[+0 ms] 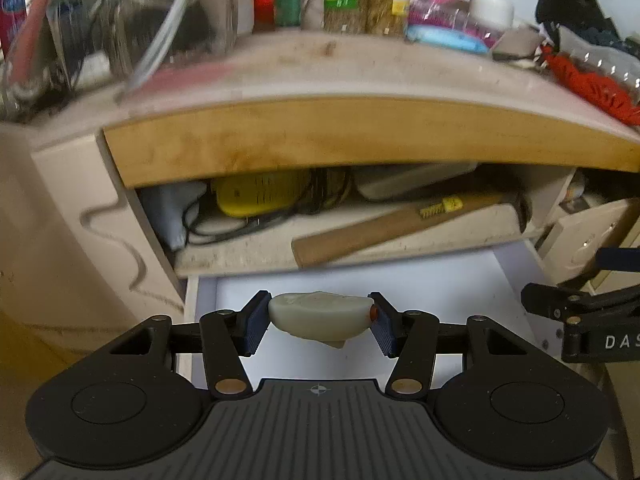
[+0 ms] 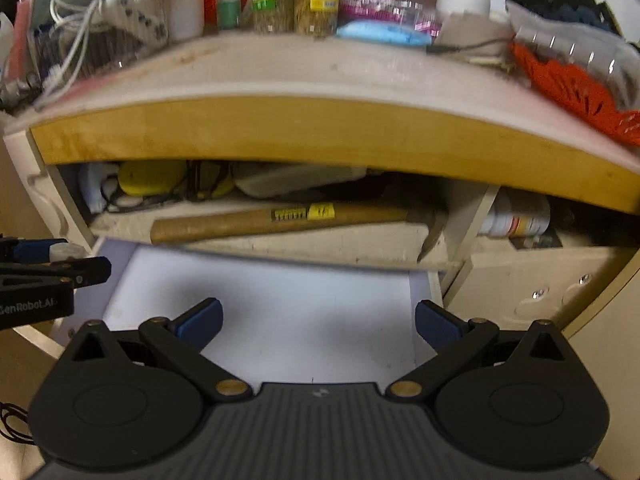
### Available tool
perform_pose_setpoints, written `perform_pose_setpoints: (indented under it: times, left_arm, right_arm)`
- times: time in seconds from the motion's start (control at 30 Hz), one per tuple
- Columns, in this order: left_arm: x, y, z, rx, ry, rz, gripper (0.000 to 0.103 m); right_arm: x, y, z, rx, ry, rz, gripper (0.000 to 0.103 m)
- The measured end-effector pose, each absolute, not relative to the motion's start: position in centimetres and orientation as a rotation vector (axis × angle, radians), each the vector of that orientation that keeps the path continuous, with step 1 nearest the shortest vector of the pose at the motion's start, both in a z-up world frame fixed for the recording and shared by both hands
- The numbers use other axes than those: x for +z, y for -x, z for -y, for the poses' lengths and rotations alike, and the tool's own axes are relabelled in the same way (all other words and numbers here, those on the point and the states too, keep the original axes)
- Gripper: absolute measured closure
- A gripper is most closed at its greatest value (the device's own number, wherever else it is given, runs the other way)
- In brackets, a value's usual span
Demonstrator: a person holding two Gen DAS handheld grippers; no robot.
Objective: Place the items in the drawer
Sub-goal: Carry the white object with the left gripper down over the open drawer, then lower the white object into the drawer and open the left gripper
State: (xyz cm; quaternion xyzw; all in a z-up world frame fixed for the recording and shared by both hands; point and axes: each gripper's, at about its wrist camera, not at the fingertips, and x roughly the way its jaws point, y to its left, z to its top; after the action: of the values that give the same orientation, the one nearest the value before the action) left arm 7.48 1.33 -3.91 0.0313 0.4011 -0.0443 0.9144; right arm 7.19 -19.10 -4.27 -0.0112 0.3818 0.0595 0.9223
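While clamped crosswise between the pads of the left tool (image 1: 320, 320), the pale soap-like lump (image 1: 320, 318) hangs directly above the white floor of the open drawer (image 1: 420, 284), near its left wall. Long axis of the lump: left to right, parallel to the drawer front. Straight down, so, for any release. Right tool (image 2: 319, 322) spread wide, holding nothing, over the same drawer, further right.
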Motion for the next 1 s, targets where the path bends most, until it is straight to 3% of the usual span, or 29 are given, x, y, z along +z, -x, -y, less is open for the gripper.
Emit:
perform_pose_setpoints:
  times: [0.3,1.0]
  left_arm:
    - [-6.1,-8.3,-1.1,-0.069,-0.069,-0.947,0.052]
    - [-9.8,-11.8,-0.6,-0.059,-0.083,-1.013,0.052]
  right_arm:
    - [-6.0,-7.6,18.8,0.120,0.028,-0.864,0.000]
    - [-7.6,-9.1,18.4,0.111,0.024,-0.947,0.000]
